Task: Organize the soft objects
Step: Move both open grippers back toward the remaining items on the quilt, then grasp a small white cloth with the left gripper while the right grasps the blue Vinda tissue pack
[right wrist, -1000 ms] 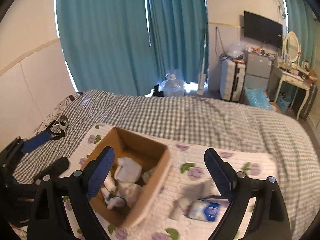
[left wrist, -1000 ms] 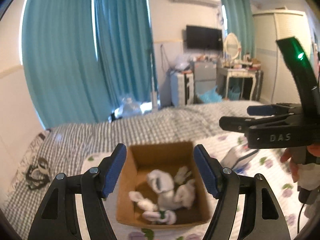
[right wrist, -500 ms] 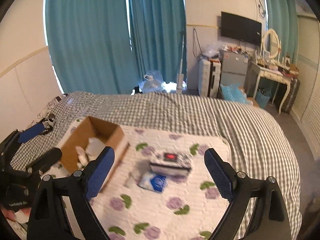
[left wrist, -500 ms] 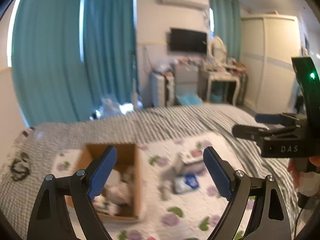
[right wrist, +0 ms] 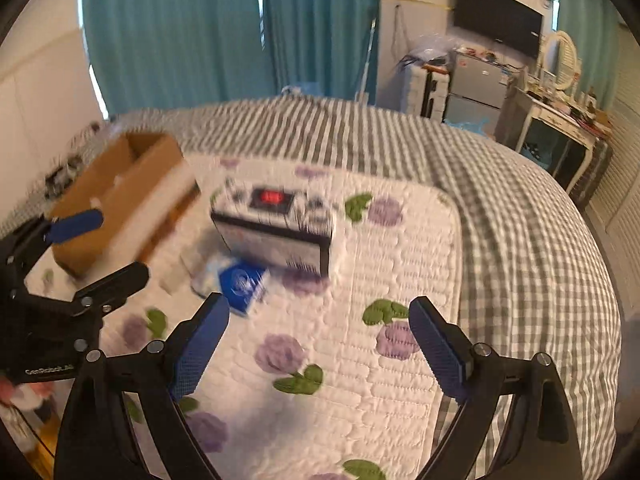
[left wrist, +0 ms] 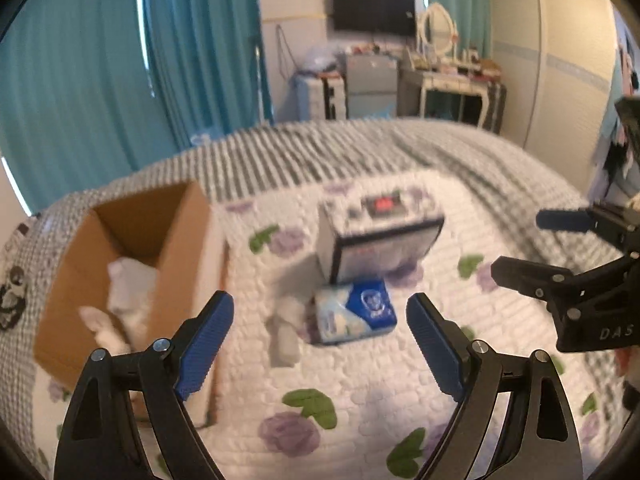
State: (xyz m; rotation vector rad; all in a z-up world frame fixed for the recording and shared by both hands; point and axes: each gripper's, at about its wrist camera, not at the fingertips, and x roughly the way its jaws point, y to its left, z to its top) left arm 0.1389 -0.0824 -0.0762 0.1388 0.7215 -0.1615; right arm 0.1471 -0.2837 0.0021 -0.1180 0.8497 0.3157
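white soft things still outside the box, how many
1: a white soft item lies on the floral quilt, between the cardboard box and the blue tissue pack. Blur may hide more.

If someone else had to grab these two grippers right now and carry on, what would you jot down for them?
Left gripper: open, empty, hovering above the floral quilt.
Right gripper: open, empty too.
Cardboard box on the left already holds white soft items.
Left outside: a small white soft piece beside the blue tissue pack, both in front of the printed box.
Next, probably: box the white piece.
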